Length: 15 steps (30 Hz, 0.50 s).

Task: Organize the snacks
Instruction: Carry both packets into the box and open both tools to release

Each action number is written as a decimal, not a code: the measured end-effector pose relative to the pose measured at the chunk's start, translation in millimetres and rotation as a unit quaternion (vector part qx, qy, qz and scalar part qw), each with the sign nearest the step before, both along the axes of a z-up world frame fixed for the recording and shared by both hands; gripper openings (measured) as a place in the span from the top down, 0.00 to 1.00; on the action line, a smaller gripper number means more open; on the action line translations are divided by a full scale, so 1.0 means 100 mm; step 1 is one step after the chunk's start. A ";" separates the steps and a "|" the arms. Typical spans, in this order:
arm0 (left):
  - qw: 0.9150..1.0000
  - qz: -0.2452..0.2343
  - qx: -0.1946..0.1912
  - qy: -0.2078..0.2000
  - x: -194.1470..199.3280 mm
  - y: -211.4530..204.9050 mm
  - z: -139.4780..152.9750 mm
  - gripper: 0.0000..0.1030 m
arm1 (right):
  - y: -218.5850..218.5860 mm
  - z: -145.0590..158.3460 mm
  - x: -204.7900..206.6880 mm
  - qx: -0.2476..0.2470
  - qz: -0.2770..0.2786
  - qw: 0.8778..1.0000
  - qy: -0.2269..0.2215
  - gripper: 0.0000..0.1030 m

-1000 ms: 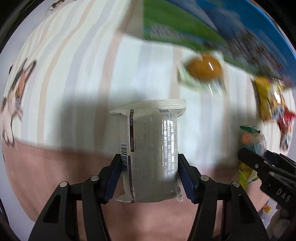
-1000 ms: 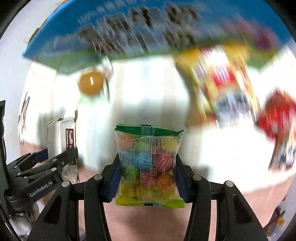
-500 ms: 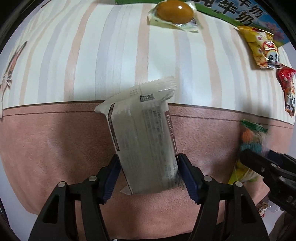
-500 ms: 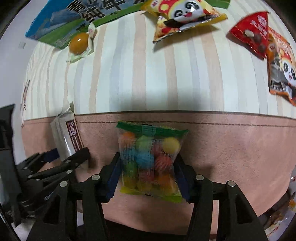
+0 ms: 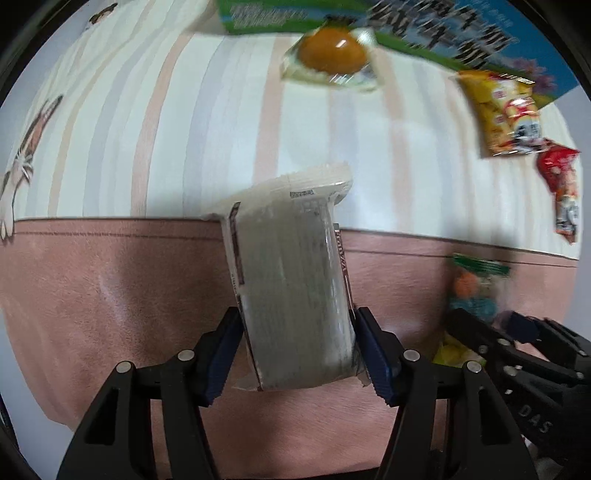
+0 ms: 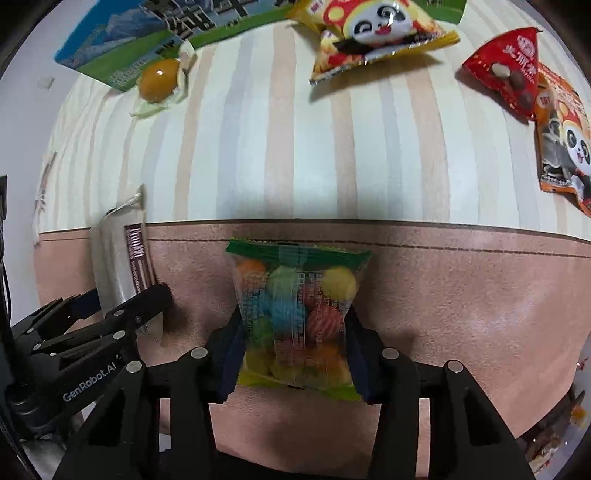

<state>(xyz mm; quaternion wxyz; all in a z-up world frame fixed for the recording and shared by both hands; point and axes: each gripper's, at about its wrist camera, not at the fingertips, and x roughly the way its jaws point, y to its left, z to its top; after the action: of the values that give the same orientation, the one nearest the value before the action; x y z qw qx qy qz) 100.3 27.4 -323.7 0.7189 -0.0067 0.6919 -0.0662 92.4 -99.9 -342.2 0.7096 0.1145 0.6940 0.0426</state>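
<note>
My left gripper [image 5: 297, 354] is shut on a white snack packet [image 5: 291, 288] and holds it over the pink band of the striped cloth [image 5: 184, 122]. My right gripper [image 6: 293, 352] is shut on a clear bag of coloured candies [image 6: 295, 317] with a green top. The left gripper [image 6: 92, 332] and its white packet [image 6: 118, 254] show at the left of the right wrist view. The right gripper [image 5: 517, 354] and the candy bag [image 5: 472, 288] show at the right of the left wrist view.
On the cloth lie a wrapped orange egg-like snack [image 6: 159, 79], a blue and green carton [image 6: 147, 33], a yellow panda packet [image 6: 373, 33], a red packet [image 6: 509, 77] and an orange panda packet [image 6: 565, 144]. The same egg snack [image 5: 330, 51] shows in the left wrist view.
Both grippers have kept hold of their packets. The left view has swung back towards the far snacks and the white packet now stands more upright. The right view has barely shifted.
</note>
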 end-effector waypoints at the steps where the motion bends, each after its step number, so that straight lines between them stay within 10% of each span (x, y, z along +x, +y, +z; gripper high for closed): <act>1: 1.000 -0.001 -0.004 -0.004 0.01 -0.01 0.07 0.42 | -0.06 0.07 0.00 0.008 -0.005 1.000 -0.004 0.51; 15: 0.982 -0.043 -0.109 -0.149 1.25 -0.33 2.16 0.42 | -0.80 1.98 0.92 0.067 -0.043 0.981 -0.178 0.51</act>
<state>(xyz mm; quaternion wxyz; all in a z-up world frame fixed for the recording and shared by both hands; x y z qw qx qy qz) 225.4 -5.9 -107.7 0.8052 -0.0456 0.5656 -0.1722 184.0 -179.6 -144.6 0.8136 0.1817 0.5467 0.0780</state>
